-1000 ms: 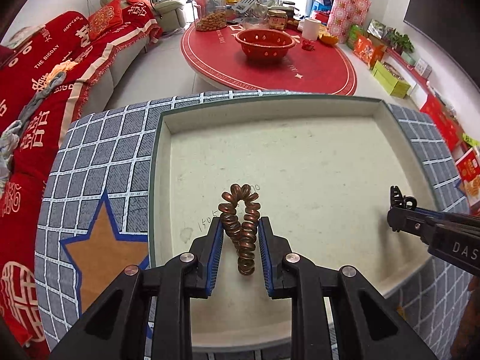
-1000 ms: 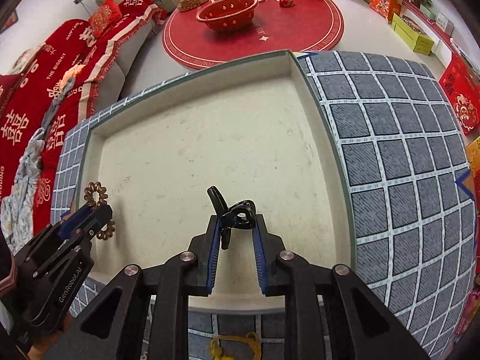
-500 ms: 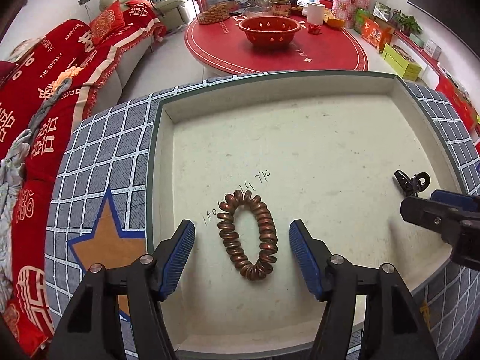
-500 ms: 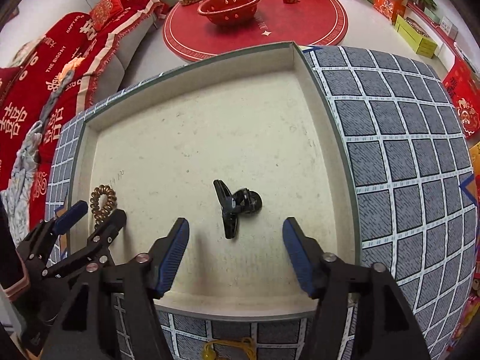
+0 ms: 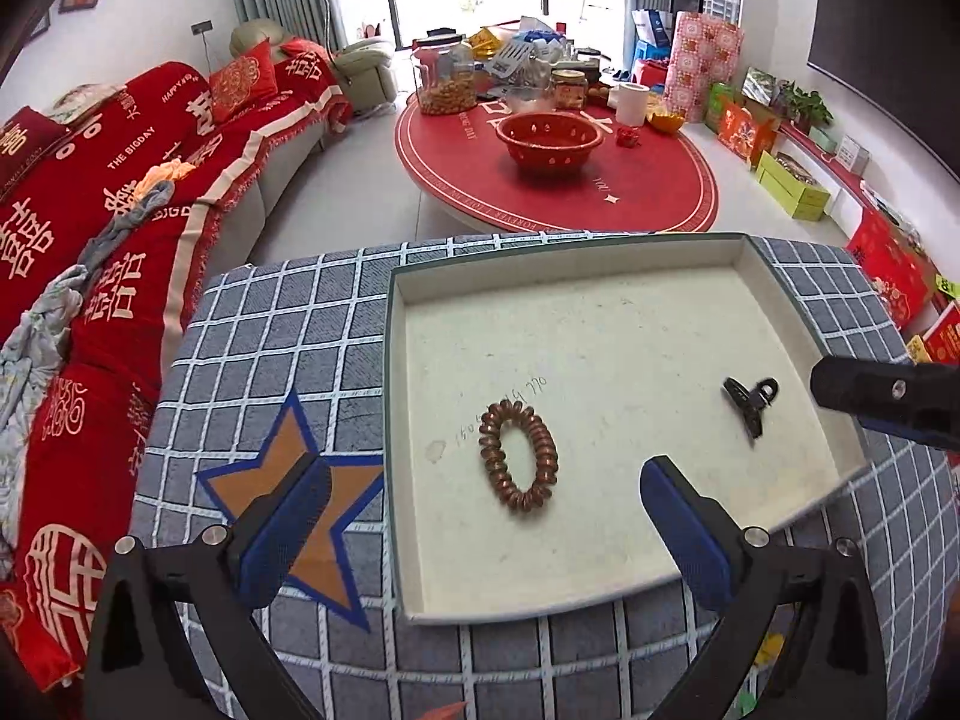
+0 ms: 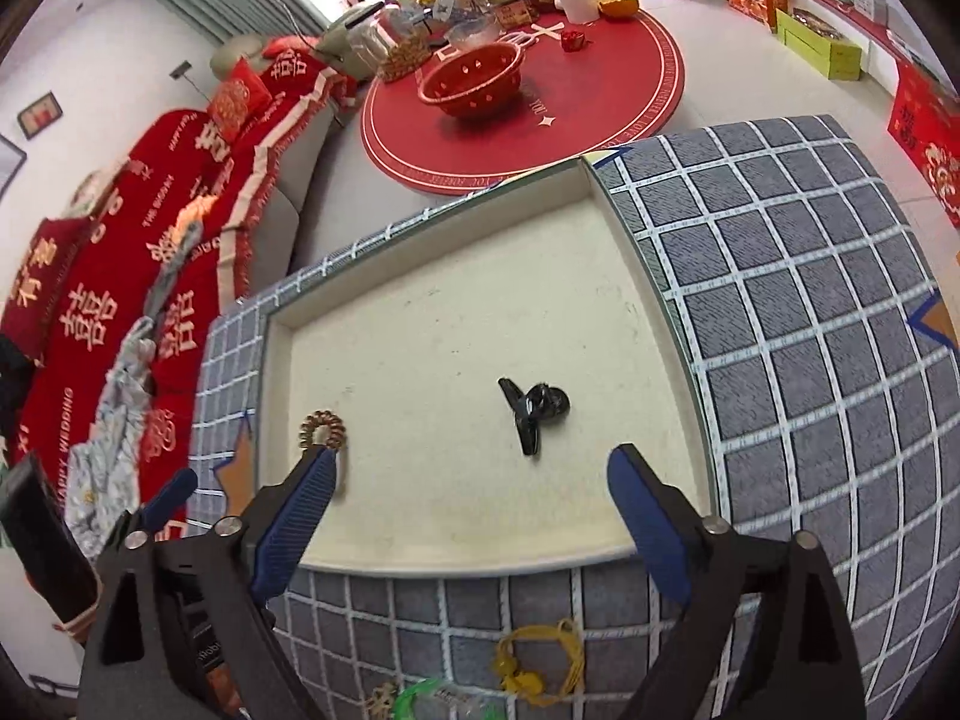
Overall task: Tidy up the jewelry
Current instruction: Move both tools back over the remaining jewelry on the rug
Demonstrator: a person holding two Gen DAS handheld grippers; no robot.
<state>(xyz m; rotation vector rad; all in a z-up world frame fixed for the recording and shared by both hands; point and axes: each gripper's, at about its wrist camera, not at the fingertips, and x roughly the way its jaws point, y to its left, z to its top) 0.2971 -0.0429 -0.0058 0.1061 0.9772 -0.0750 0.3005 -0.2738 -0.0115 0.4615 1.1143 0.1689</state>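
On the tray [image 5: 798, 312] floor, coppery spiral hair tie [image 5: 518, 458], black clip [image 5: 750, 401]

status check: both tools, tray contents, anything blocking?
Left tool and right tool open, jaws just widened, nothing between pads. Copper coil bracelet and black clip lie apart in the tray. No obstruction.
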